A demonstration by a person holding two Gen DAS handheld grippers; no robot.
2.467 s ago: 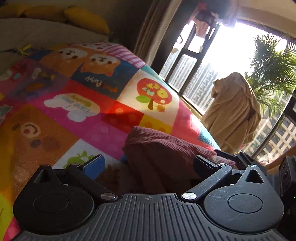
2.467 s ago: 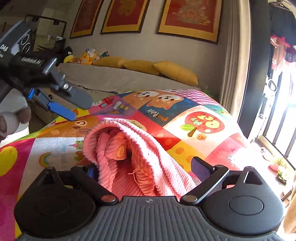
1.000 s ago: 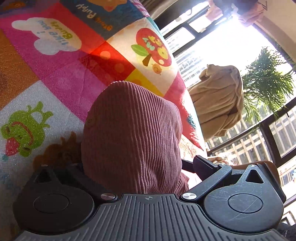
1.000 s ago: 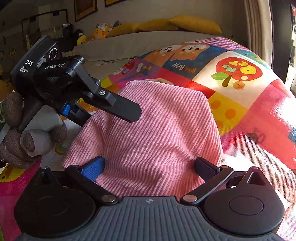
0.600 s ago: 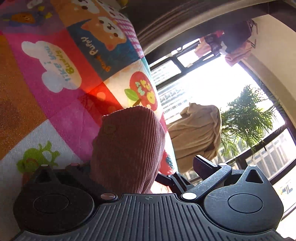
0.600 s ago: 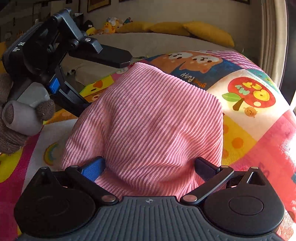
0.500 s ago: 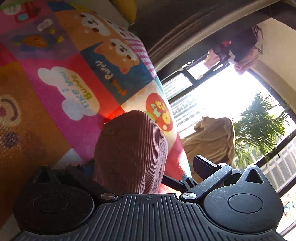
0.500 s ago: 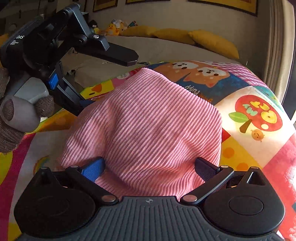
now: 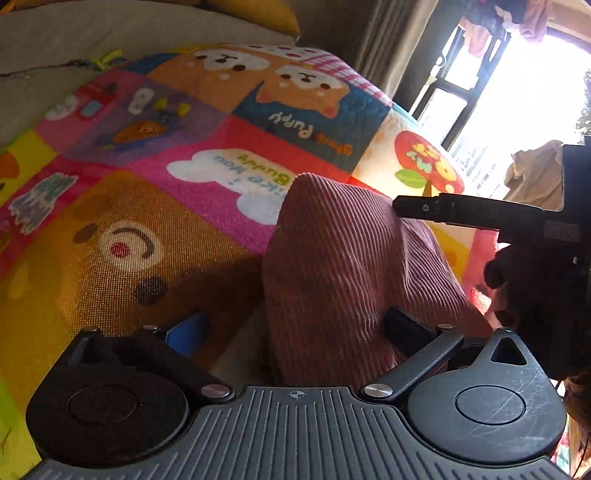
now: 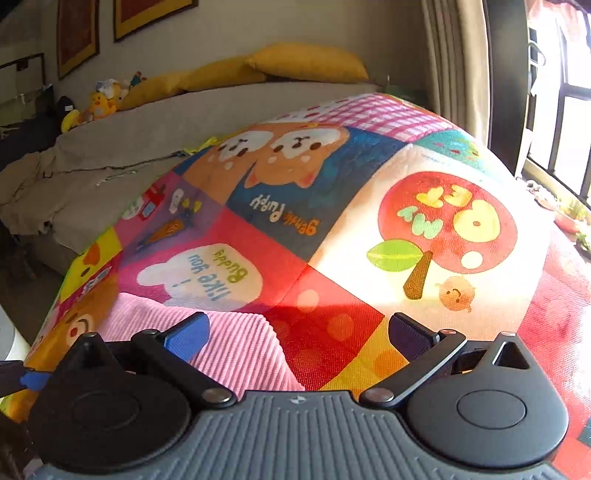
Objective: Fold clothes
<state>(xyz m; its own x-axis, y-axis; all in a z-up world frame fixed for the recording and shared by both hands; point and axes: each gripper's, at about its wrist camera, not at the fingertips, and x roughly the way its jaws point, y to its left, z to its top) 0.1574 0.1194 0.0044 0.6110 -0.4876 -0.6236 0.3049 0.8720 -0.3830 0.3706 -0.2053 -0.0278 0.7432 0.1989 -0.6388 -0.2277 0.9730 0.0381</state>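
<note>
with both tongs, left gripper [image 9: 291,328] and right gripper [image 10: 297,336], wide open and empty, the pink top [image 9: 354,273] lies bunched on the near mat [image 9: 155,206], so regripping an edge seems next.

A home bedroom — yellow pillows [image 10: 306,62], cartoon quilt [image 10: 332,206], plush toys [image 10: 99,99], framed pictures [image 10: 147,14].

Bright patchwork play mat [image 10: 332,236] covers the surface: puppy panel, red apple tree panel, cloud with lettering, bear face. Beyond it a grey-beige bed [image 10: 147,140] with yellow pillows [image 10: 306,62] along the wall and stuffed toys [image 10: 99,99] at the far left. Framed pictures [image 10: 147,14] above. Curtain [image 10: 454,66] beside the window [image 9: 517,85]; beige cloth [image 9: 535,177] draped near the window.
</note>
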